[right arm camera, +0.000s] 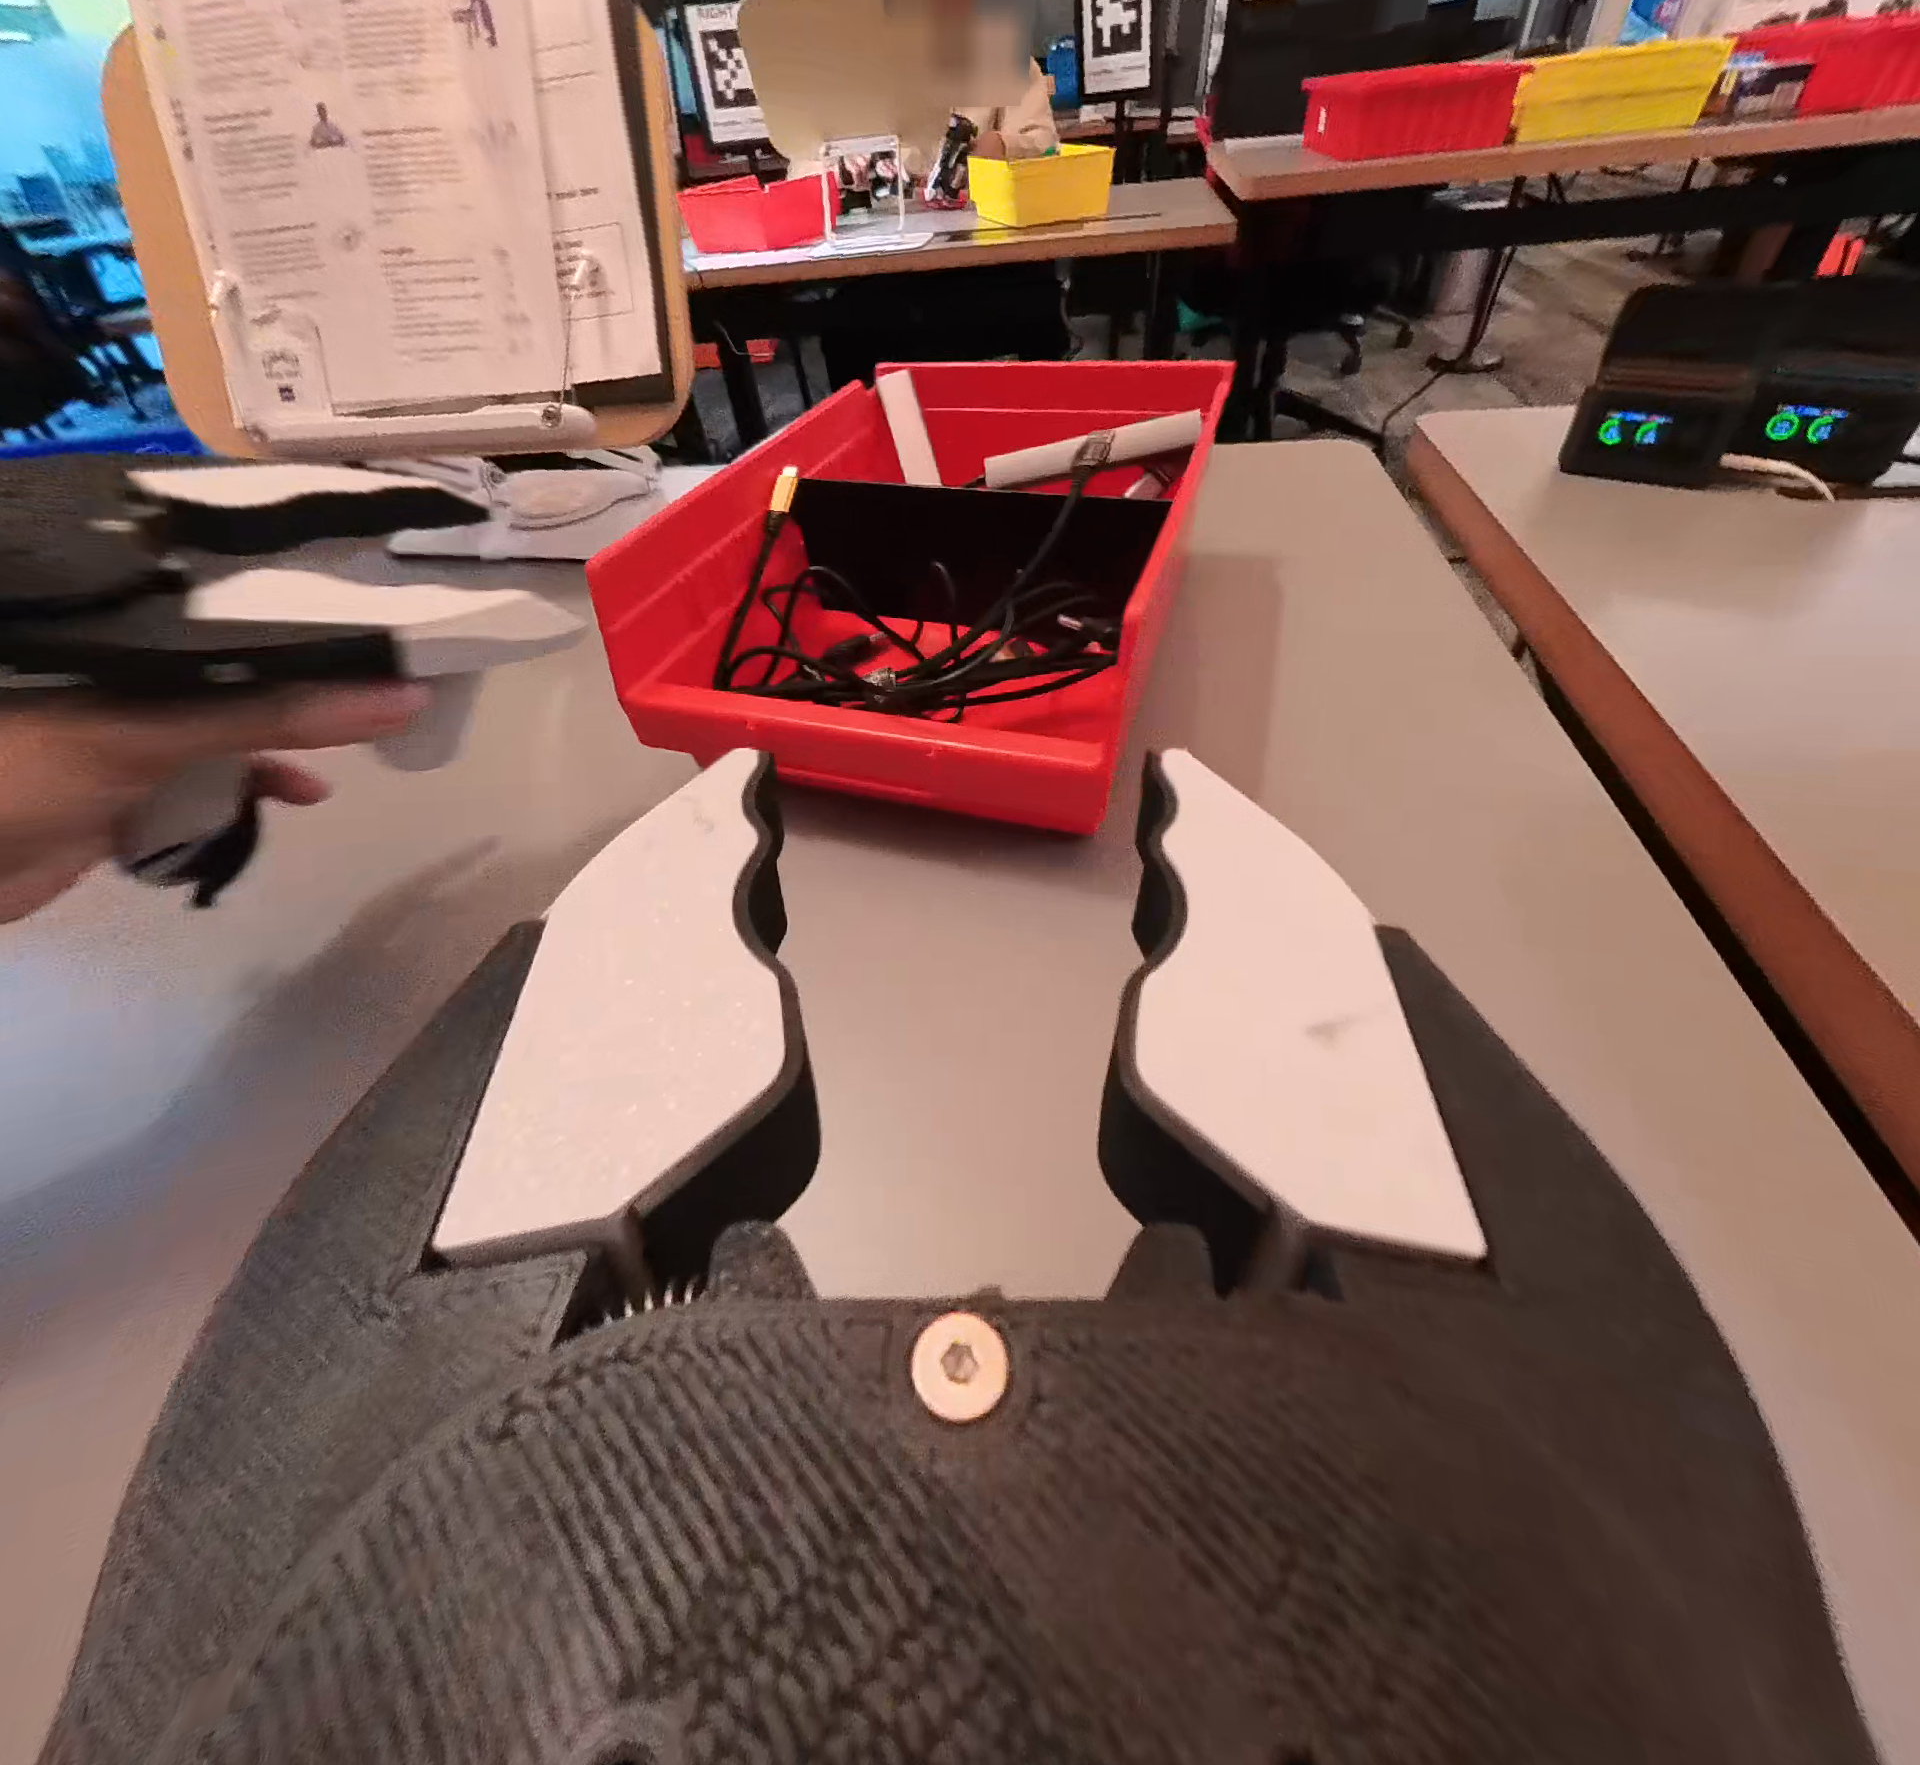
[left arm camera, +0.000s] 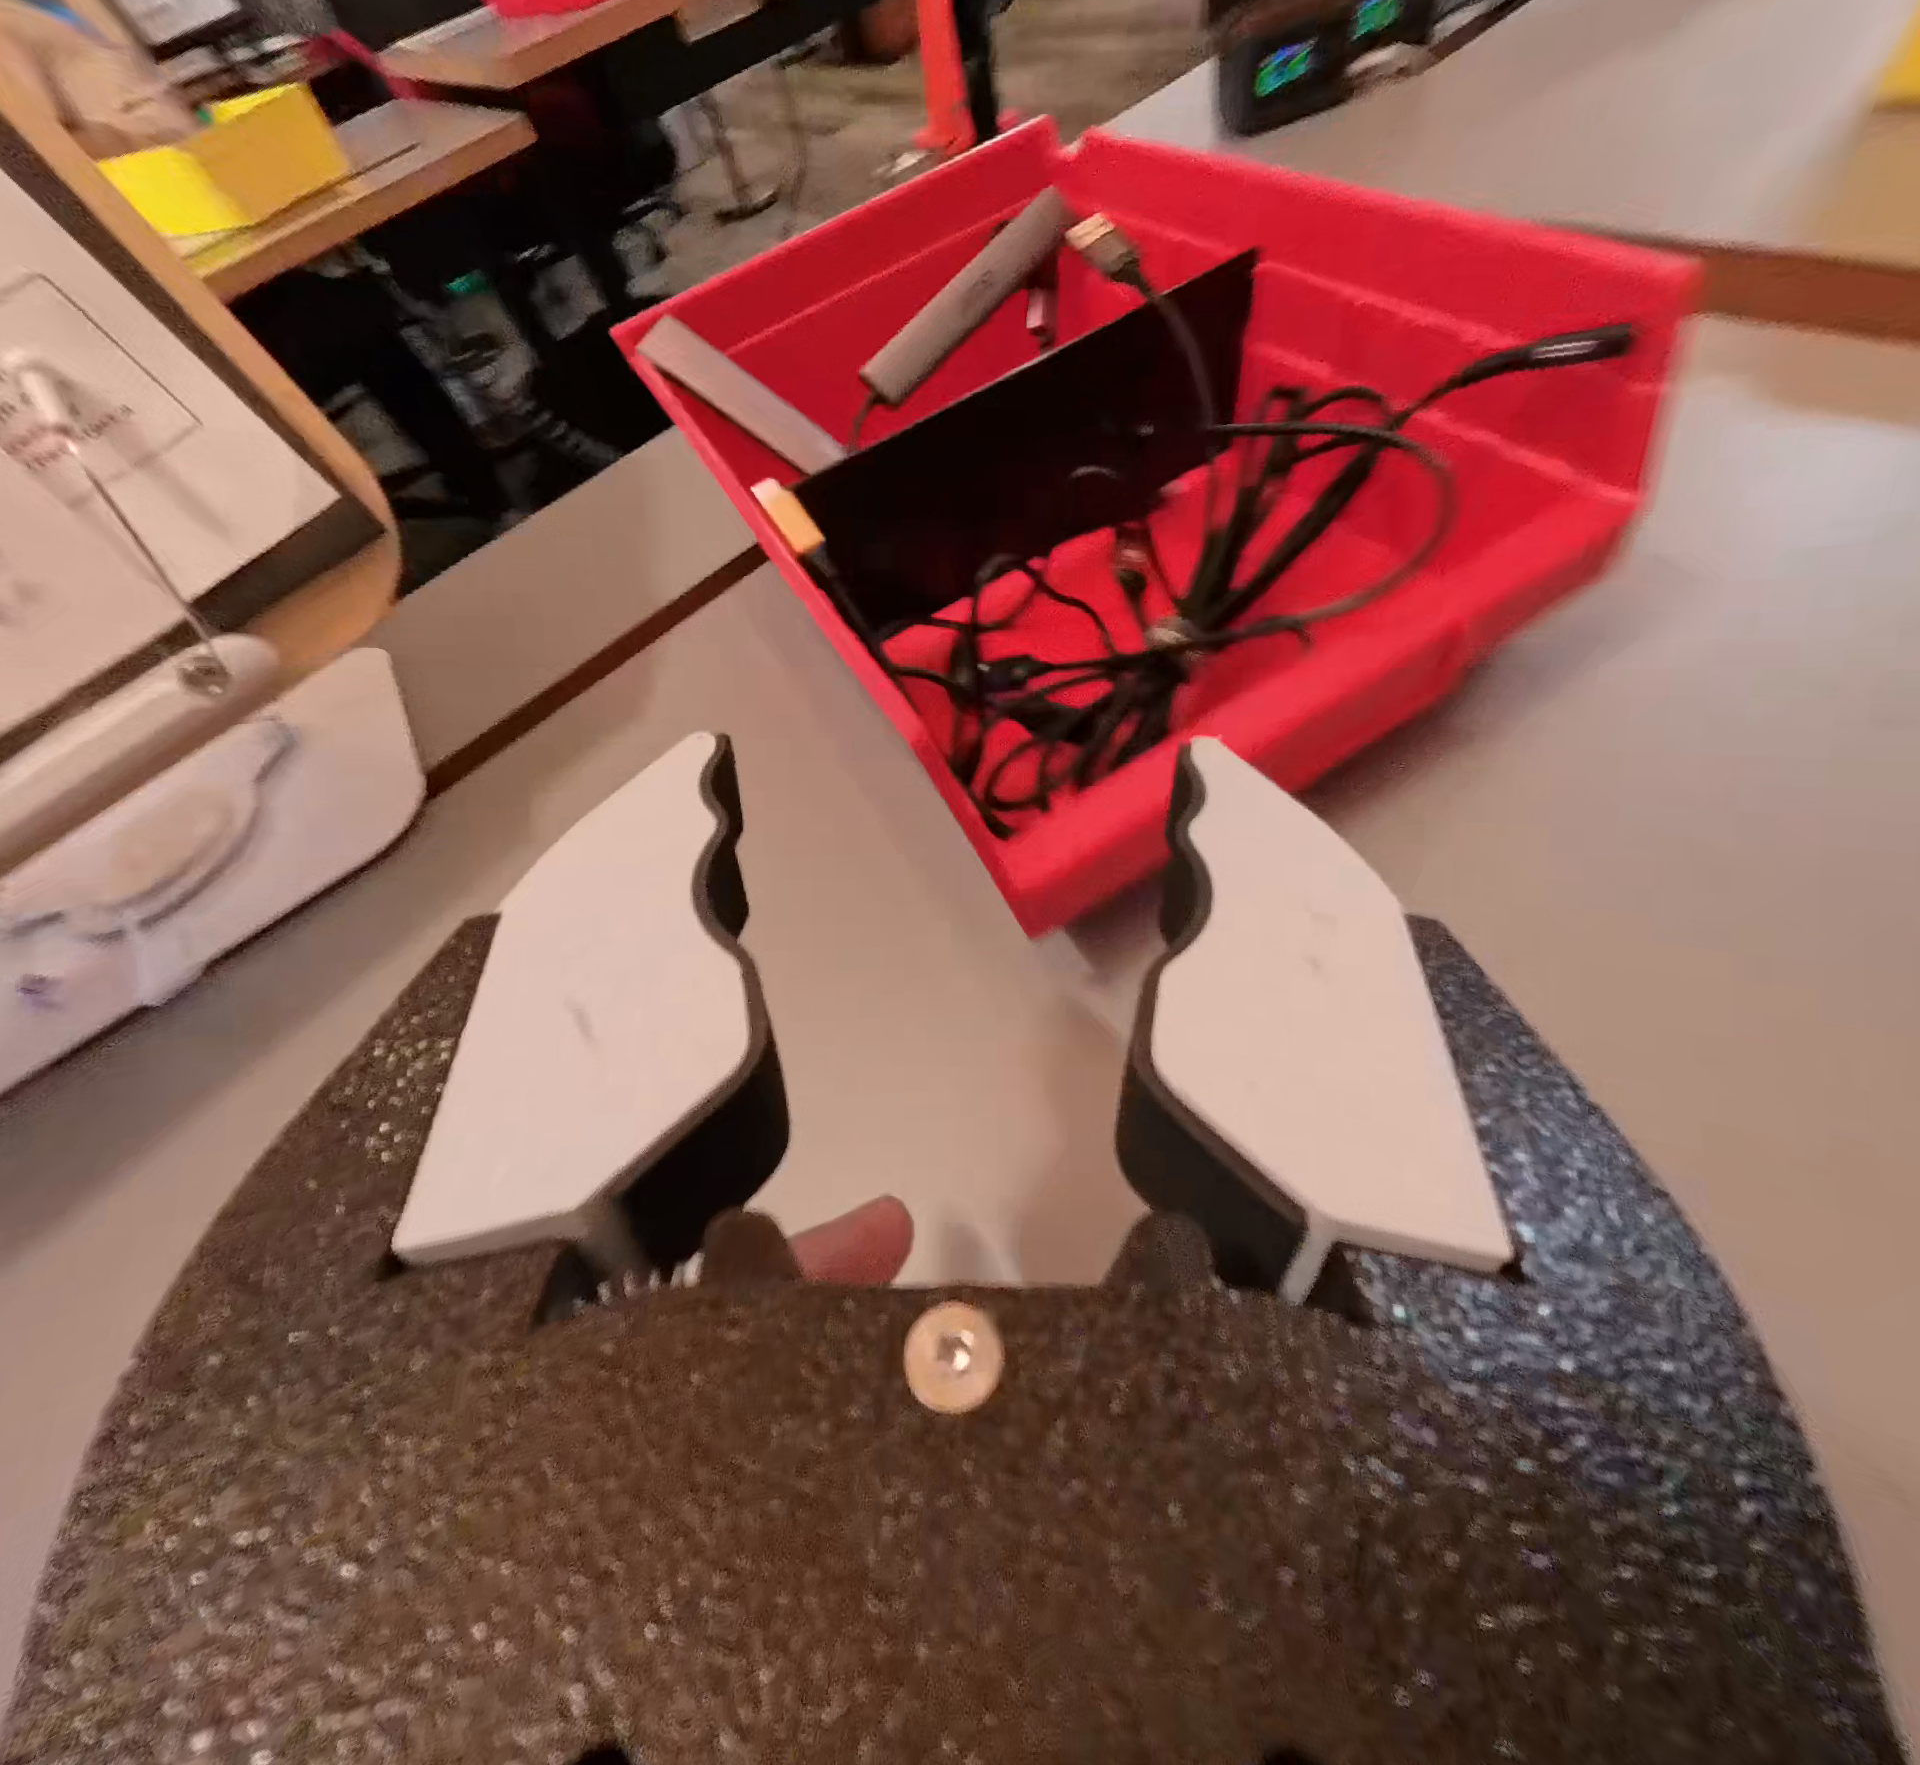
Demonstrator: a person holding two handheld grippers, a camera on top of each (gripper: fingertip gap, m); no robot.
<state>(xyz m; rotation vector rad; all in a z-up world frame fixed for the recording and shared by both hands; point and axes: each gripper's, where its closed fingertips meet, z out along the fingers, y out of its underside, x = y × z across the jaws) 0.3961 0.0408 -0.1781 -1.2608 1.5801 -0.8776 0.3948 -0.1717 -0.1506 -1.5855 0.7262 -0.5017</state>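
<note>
A red plastic bin [left arm camera: 1351, 718] stands on a grey table; it also shows in the right wrist view [right arm camera: 935, 759]. A black divider [left arm camera: 1039, 458] [right arm camera: 977, 541] splits it. The near part holds tangled black cables [left arm camera: 1143, 645] [right arm camera: 914, 655]; the far part holds grey stick-shaped devices [left arm camera: 977, 292] [right arm camera: 1091, 453]. My left gripper [left arm camera: 956, 770] is open and empty, just short of the bin's near corner. It shows from the side in the right wrist view [right arm camera: 499, 562], left of the bin. My right gripper [right arm camera: 956, 770] is open and empty, close to the bin's front wall.
A document stand with printed sheets [right arm camera: 384, 157] and a white base [left arm camera: 208, 832] stands left of the bin. Two small black devices with lit screens [right arm camera: 1745, 427] sit on a neighbouring table at right. Tables behind carry red and yellow bins [right arm camera: 1610, 89]. A hand [right arm camera: 156, 780] holds the left gripper.
</note>
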